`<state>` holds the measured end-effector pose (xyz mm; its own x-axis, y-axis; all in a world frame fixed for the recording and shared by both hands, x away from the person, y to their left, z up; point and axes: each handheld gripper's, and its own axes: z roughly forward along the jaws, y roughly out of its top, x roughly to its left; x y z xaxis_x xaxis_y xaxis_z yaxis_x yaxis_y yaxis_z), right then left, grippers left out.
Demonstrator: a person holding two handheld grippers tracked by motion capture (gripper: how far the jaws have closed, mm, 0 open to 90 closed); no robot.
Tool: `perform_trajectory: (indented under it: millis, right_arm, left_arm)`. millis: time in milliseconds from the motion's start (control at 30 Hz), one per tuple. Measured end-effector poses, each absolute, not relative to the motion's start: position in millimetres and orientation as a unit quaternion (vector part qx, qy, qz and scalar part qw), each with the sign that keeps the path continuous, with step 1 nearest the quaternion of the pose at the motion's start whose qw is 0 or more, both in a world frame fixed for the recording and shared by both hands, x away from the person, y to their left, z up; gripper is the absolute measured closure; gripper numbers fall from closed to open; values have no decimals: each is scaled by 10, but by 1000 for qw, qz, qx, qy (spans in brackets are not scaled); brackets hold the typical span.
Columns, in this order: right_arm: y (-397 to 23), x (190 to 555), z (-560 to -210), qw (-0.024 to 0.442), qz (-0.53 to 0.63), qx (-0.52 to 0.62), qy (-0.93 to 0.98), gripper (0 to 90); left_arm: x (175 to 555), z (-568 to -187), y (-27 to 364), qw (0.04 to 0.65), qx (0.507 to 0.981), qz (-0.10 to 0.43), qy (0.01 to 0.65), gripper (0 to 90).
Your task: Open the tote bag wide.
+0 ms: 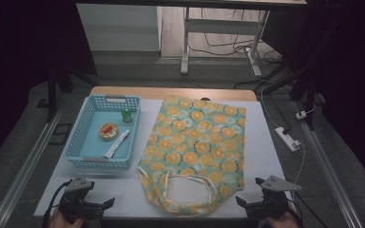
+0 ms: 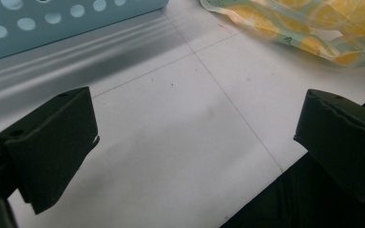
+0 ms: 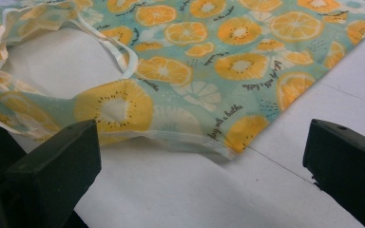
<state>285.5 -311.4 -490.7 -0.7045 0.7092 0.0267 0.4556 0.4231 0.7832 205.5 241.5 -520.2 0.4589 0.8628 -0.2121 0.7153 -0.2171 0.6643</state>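
Note:
A cloth tote bag printed with orange slices lies flat on the white table, its handles toward me. A light blue basket to its left holds a small green-lidded jar, a round orange-red tin and a white tube. My left gripper rests at the near left, open, with bare table between its jaws; the basket wall and a bag corner lie ahead. My right gripper is open at the near right, just short of the bag's bottom corner.
The white table top ends close behind both grippers. A white power strip and cables lie on the floor to the right. Metal rails run along both sides, and a desk frame stands beyond the far edge.

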Motion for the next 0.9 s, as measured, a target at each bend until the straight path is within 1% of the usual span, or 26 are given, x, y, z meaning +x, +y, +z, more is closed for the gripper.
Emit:
perform_trajectory:
  millis: [567, 733, 900]
  right_arm:
    - [-2980, 2826, -4828, 161, 432, 319, 828, 0]
    - [-2908, 2828, -4804, 143, 433, 311, 834, 0]
    - [-2794, 2831, -4803, 140, 419, 297, 847, 0]
  left_arm:
    - [2048, -5196, 2432, 369, 766, 102, 516, 0]
    - [2041, -5195, 2440, 371, 764, 106, 516, 0]
    - [2027, -5181, 2441, 375, 763, 121, 513, 0]
